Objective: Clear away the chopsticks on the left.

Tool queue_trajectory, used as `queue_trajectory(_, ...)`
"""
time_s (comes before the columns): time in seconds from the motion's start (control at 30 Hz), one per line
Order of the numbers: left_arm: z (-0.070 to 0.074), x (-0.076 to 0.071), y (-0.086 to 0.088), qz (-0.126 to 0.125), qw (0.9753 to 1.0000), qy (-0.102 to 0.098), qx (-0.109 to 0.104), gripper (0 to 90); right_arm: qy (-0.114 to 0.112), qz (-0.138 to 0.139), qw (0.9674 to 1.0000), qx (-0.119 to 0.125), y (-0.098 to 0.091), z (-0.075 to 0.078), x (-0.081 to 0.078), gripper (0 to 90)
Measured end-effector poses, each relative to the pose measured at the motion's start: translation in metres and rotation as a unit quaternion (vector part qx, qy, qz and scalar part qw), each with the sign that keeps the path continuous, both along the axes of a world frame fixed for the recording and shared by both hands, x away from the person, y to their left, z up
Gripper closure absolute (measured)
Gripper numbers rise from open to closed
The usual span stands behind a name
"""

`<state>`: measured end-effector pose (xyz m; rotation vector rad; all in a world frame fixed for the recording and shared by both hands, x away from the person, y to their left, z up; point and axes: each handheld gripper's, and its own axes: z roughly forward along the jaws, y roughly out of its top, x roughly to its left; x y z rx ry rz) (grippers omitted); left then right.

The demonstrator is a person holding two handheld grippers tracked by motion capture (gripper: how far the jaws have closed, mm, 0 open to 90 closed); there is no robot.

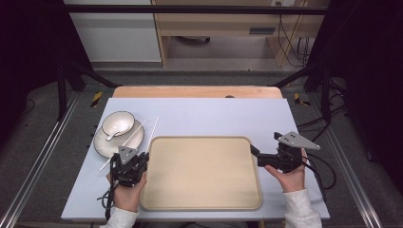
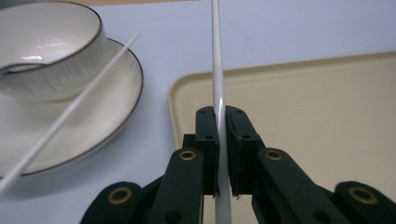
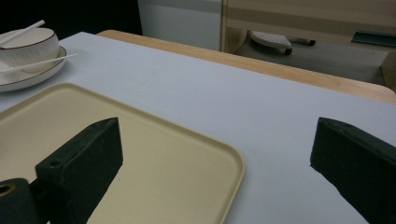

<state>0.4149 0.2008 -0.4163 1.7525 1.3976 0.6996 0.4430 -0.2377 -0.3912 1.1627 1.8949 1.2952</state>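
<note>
Two white chopsticks: one chopstick pinched in left tool, long axis pointing away from person, over gap between plate and tray; second chopstick lies slanted across plate beside bowl. Right tool spread wide, empty, at tray's right edge. Pale blue-grey matte surface, wooden edge behind, grey floor beyond. Tray beige, rectangular, rounded corners; crockery glossy, dark-rimmed.

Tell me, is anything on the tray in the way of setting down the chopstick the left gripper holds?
Nothing visible. The left gripper is shut on the chopstick at the tray's left edge, and the tray's surface is bare.
</note>
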Motion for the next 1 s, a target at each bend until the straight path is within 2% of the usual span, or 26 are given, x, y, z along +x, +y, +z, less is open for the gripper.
queue_trajectory(0.2,-0.021,-0.008,-0.008,0.009,0.9996,0.008,-0.024,84.3,0.003,0.003,1.0,-0.002,0.002,-0.002,0.001,2.9)
queue_trajectory(0.3,-0.027,-0.01,-0.011,0.014,0.9996,0.009,-0.022,84.3,0.006,0.004,1.0,-0.005,0.003,-0.003,0.002,2.9)
queue_trajectory(0.47,-0.039,-0.012,-0.016,0.024,0.999,0.009,-0.036,84.3,0.009,0.005,0.9999,-0.009,0.005,-0.005,0.003,2.8)
queue_trajectory(0.7,-0.052,-0.013,-0.018,0.037,0.9983,0.023,-0.04,84.3,0.011,0.005,0.9999,-0.009,0.006,-0.006,0.003,2.9)
queue_trajectory(0.87,-0.057,-0.013,-0.021,0.045,0.9981,0.033,-0.027,84.3,0.014,0.007,0.9998,-0.012,0.008,-0.007,0.004,2.8)
queue_trajectory(1.0,-0.06,-0.011,-0.021,0.046,0.9977,0.043,-0.025,84.3,0.014,0.007,0.9998,-0.013,0.008,-0.007,0.004,2.8)
